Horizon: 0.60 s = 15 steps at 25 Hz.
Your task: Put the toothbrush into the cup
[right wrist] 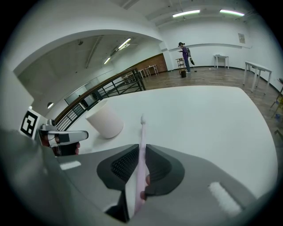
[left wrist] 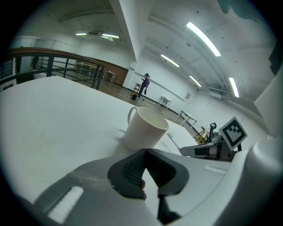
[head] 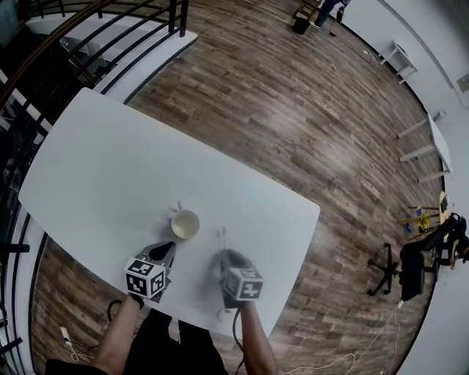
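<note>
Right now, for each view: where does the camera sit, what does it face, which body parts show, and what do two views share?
Head view: on the head, facing steeply down at table, cup, left gripper, right gripper; both forearms show.
Left gripper view: on the left gripper, along its shut, empty jaws toward the cup; a fingertip shows.
Right gripper view: on the right gripper, along jaws clamping the toothbrush; a fingertip shows.
Shared: both gripper views show the cup and the other gripper.

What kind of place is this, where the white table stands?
Probably a large open office or workshop hall, perhaps on an upper level: a wood-plank floor, a black railing beside the white table, and long ceiling strip lights.
</note>
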{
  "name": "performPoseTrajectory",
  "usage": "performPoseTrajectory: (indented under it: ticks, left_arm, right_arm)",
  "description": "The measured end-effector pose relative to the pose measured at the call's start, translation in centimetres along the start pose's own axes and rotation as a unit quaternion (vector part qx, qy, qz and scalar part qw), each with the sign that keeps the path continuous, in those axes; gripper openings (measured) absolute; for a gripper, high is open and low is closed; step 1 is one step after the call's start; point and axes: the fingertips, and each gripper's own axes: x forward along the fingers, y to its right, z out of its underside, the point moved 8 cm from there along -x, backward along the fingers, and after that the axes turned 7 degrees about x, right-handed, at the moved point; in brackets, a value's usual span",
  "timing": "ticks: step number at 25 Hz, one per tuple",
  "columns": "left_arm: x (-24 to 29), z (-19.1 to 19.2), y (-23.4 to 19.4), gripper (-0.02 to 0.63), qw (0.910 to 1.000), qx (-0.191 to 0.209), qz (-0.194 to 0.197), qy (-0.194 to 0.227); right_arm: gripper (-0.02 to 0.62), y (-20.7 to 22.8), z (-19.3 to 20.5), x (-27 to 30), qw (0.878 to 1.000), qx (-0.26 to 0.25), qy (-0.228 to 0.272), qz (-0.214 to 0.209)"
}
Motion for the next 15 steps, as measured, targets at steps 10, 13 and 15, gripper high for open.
performPoseTrajectory:
  ticks: [10,13,15]
  left_arm:
    - [-2.6,-2.8,0.6,0.008,0.9993,0.011,-0.008,0.035]
    - [-4.0,-4.3,1.0,0.008,0.9983,0.016,-0.015,0.054]
    - [-5.0,-5.4,1.2,0.008,0.9973,0.02,-0.021,0.068]
  right_arm:
    - [0.054,-3.0,-3.8,-3.2,0.998,-0.012,0.054,-0.034]
    - [0.055,-4.3,-5.7,-4.8,0.995,-0.036,0.078,-0.041]
    - [0.054,-5.2,-6.8,-5.7,0.994,-0.045,0.091,-0.047]
